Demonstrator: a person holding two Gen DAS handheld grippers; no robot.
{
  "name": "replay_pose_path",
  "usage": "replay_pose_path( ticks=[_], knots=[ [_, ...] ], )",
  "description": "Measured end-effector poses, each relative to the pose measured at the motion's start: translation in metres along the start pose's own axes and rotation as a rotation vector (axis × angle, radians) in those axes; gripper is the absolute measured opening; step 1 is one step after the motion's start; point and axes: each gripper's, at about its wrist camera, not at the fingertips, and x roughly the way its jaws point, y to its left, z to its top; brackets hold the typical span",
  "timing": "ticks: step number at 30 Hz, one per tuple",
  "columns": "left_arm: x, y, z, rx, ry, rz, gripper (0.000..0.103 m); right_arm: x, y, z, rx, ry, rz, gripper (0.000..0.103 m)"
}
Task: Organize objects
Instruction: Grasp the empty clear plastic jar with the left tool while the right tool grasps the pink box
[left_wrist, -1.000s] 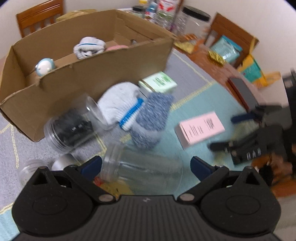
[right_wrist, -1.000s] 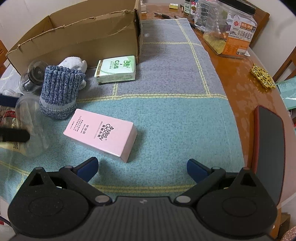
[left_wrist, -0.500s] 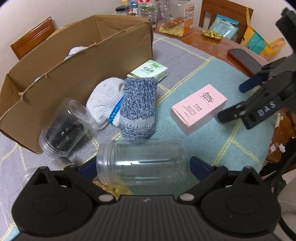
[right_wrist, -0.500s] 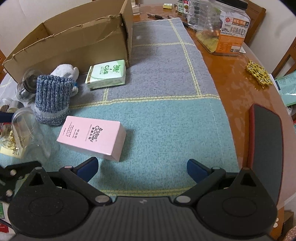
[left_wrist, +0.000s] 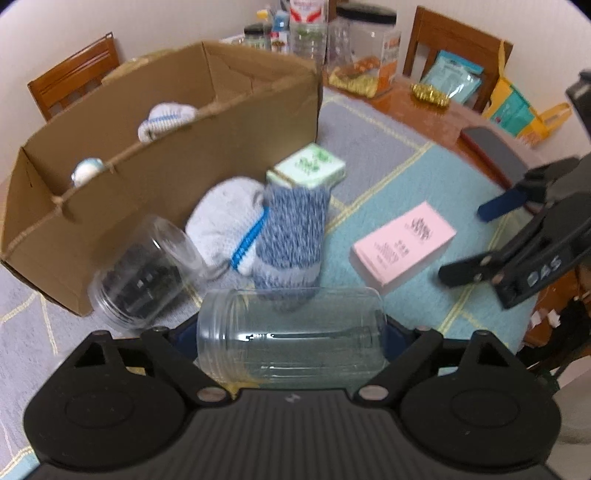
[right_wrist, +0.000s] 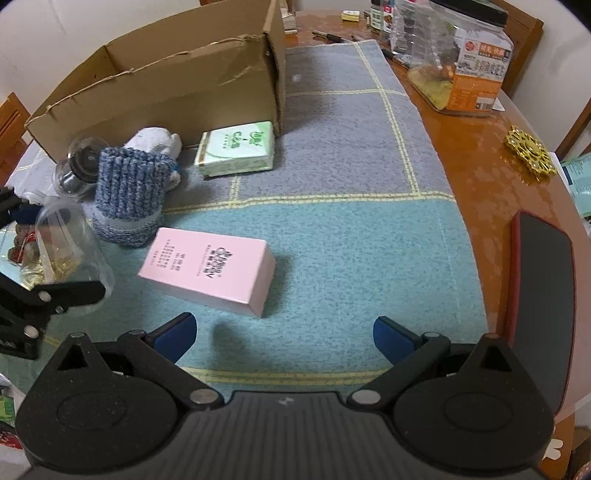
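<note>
Clear plastic jar (left_wrist: 291, 332), ribbed at the neck, lies sideways right across the left gripper (left_wrist: 291, 338). The jaws are closing on it, one at each end, but I can't tell if the pads are pressing yet. Behind it sit a chunky blue knit sleeve (left_wrist: 290, 236), a white knit sock (left_wrist: 225, 225), a glossy pink box (right_wrist: 208, 271) and the cardboard box (left_wrist: 110, 206), all on a fuzzy teal-grey mat (right_wrist: 332, 236). Right gripper (right_wrist: 284, 338) hovers tilted down over the mat, jaws wide apart, holding nothing.
</note>
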Motion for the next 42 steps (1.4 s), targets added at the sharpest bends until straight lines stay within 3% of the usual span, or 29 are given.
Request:
replay_pose_path(
  ticks=[19, 26, 34, 42],
  knots=[
    [-0.039, 0.049, 0.005, -0.036, -0.070, 0.031, 0.090, 0.020, 0.050, 0.020, 0.004, 0.008, 0.035, 0.103],
    [-0.042, 0.062, -0.006, -0.084, -0.060, 0.035, 0.090, 0.030, 0.065, 0.036, -0.014, 0.014, -0.007, 0.103],
    [-0.044, 0.069, -0.011, -0.142, -0.050, 0.028, 0.090, 0.029, 0.070, 0.039, -0.064, 0.031, -0.057, 0.087],
    [-0.047, 0.073, -0.007, -0.192, -0.034, 0.004, 0.090, 0.015, 0.068, 0.045, -0.117, 0.030, -0.052, 0.086]
  ],
)
